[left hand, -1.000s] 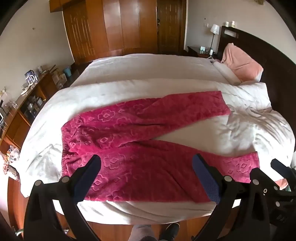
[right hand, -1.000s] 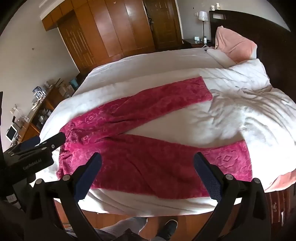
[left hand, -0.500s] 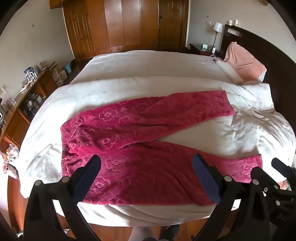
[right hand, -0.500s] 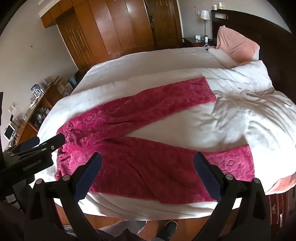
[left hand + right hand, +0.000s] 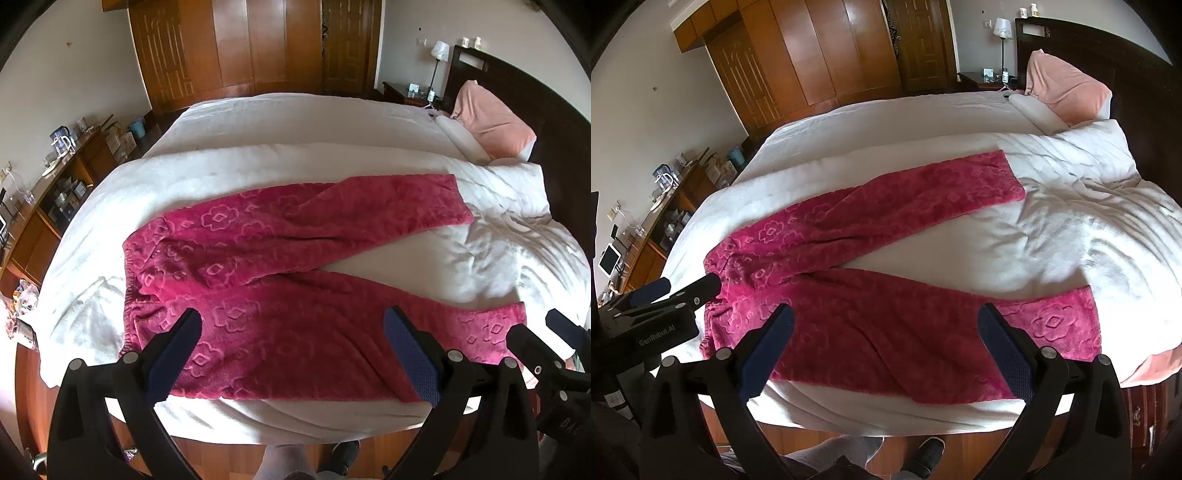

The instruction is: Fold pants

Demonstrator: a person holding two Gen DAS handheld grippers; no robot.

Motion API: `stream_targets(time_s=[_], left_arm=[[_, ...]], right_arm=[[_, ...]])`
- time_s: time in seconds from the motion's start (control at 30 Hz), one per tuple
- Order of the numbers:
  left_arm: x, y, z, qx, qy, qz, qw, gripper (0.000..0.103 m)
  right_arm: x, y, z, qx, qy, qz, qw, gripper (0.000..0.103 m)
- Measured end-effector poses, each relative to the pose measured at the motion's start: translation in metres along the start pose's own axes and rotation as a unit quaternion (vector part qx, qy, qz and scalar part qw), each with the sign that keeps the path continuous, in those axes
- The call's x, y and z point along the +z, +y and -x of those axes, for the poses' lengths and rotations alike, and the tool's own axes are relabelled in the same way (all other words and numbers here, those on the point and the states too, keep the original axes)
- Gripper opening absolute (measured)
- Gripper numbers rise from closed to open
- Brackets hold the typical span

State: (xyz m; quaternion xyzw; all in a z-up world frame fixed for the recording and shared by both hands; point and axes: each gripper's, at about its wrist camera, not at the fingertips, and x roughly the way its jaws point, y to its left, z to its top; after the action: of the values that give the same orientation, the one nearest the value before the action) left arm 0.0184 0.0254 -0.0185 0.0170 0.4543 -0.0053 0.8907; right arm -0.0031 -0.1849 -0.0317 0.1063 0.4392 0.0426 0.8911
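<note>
Magenta fleece pants [image 5: 280,266] with an embossed flower pattern lie flat on the white bed, waistband at the left, legs spread in a V to the right. They also show in the right wrist view [image 5: 871,280]. My left gripper [image 5: 291,332] is open and empty, held above the near leg by the waistband side. My right gripper [image 5: 886,325] is open and empty, above the near leg. The left gripper also shows at the left edge of the right wrist view [image 5: 665,295]. The right gripper shows at the right edge of the left wrist view [image 5: 550,343].
The white duvet [image 5: 295,162] covers the bed. A pink pillow [image 5: 491,122] leans on the dark headboard at the right. A cluttered wooden sideboard [image 5: 48,184] stands at the left, wardrobes [image 5: 240,48] behind. The person's feet [image 5: 340,458] stand at the near bed edge.
Both grippers have risen slightly and tilted forward, so the pants sit a little lower in both views. Both stay open. The pants have not moved.
</note>
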Motion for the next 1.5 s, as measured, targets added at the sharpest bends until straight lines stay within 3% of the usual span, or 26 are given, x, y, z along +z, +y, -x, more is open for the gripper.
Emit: stream_targets(time_s=[0.67,1.5], left_arm=[[-0.015,-0.003,0.007,-0.002,0.003,-0.004,1.0,0.098],[-0.01,0.009,-0.005,-0.023,0.018,-0.003,0.9996,0.098]], right_arm=[[-0.015,-0.002,0.013,0.009,-0.007,-0.002,1.0,0.1],[-0.015,0.01,0.004,0.023,0.006,-0.007,1.0,0.1]])
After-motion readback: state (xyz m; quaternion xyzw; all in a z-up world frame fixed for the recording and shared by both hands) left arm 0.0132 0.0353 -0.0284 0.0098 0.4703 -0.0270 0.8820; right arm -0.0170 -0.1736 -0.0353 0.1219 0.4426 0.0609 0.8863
